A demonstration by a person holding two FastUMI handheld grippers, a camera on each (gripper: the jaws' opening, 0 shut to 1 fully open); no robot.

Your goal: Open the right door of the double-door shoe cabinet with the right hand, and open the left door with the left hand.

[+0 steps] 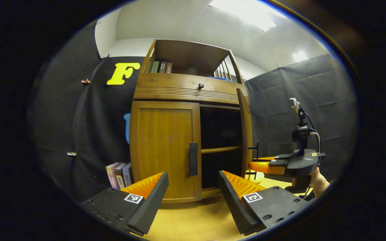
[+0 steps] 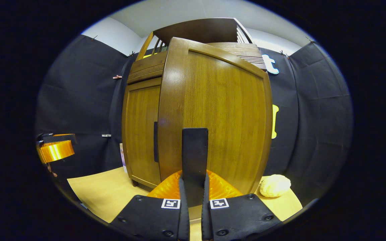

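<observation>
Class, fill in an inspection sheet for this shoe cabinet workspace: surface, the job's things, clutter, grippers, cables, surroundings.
Surface: pale wooden floor, bare in front of the cabinet.
Job's things: right door swung open, shelf inside; left door closed, its handle untouched.
Clutter: books beside the cabinet; pale fluffy lump on the floor.
Grippers: right gripper shut on the right door's handle; left gripper open, short of the left door.
Cables: one on the right gripper's mast.
Surroundings: black cloth walls, ceiling light.
</observation>
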